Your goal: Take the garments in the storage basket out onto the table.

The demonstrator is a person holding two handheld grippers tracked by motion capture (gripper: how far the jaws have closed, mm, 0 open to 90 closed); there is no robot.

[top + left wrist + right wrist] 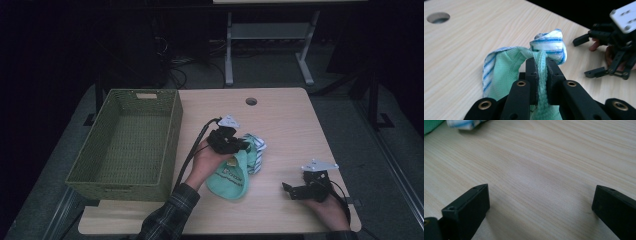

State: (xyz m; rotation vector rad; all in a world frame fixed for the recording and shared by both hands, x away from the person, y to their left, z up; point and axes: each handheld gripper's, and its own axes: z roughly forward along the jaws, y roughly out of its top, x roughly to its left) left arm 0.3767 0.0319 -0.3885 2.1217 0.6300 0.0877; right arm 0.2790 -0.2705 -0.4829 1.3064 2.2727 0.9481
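A mint-green cloth (231, 176) with a printed logo hangs from my left gripper (243, 146) and trails onto the wooden table (285, 125). In the left gripper view the jaws (541, 62) are shut on a fold of the green cloth (504, 72). A white cloth with blue stripes (550, 45) is bunched just past the fingertips, touching the green one. The striped cloth (256, 149) lies to the right of the left gripper. My right gripper (292, 191) rests near the table's front right corner, open and empty, its jaws (540, 197) wide apart over bare wood.
A green woven basket (172, 137) stands empty on the left side of the table. A round cable hole (251, 101) sits near the far edge. A desk frame (267, 35) stands on the floor beyond the table.
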